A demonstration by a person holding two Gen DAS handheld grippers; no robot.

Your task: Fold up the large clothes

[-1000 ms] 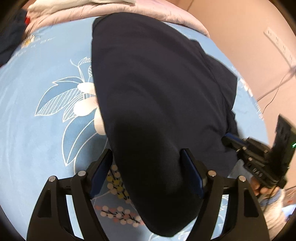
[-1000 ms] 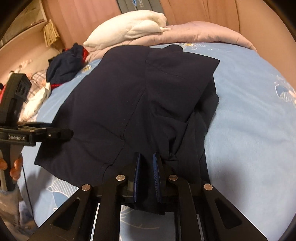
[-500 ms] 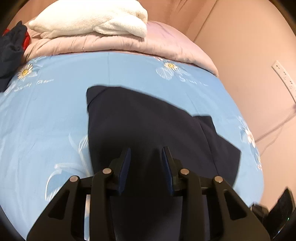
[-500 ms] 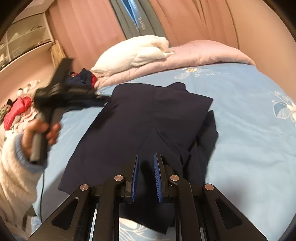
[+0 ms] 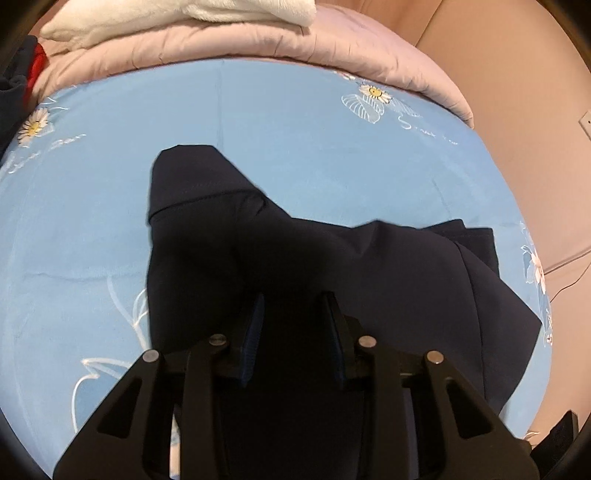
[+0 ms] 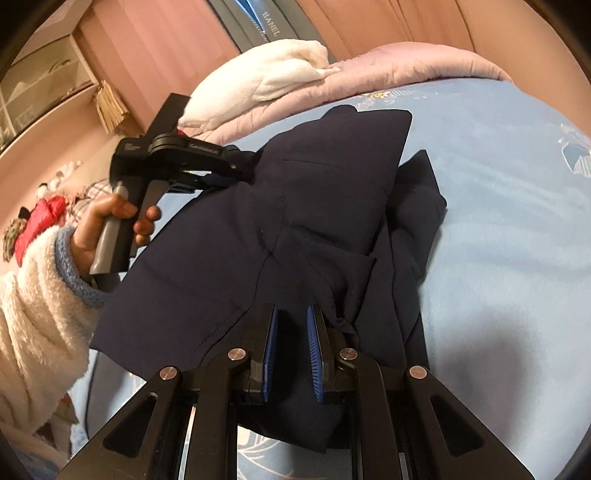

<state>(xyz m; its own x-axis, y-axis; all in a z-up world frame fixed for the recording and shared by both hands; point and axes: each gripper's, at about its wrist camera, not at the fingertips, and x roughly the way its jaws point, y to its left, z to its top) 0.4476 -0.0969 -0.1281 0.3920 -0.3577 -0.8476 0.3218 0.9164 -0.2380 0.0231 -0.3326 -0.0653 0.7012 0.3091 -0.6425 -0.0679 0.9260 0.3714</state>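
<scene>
Garment: we saw the navy garment [image 6: 325,206] lying partly folded on the blue floral bedsheet [image 5: 295,122].
Left gripper [image 5: 293,306]: we held navy cloth between its fingers, raised off the sheet.
Right gripper [image 6: 291,321]: narrow gap between the pads, cloth between them; we could not tell whether it pinched.
Background: pink quilt [image 5: 258,40].

"HANEL" reads in white letters on a grey strip [image 6: 271,22] at the far wall, between the pink curtains. The left gripper [image 6: 236,171] carries small white lettering, too blurred to read.
</scene>
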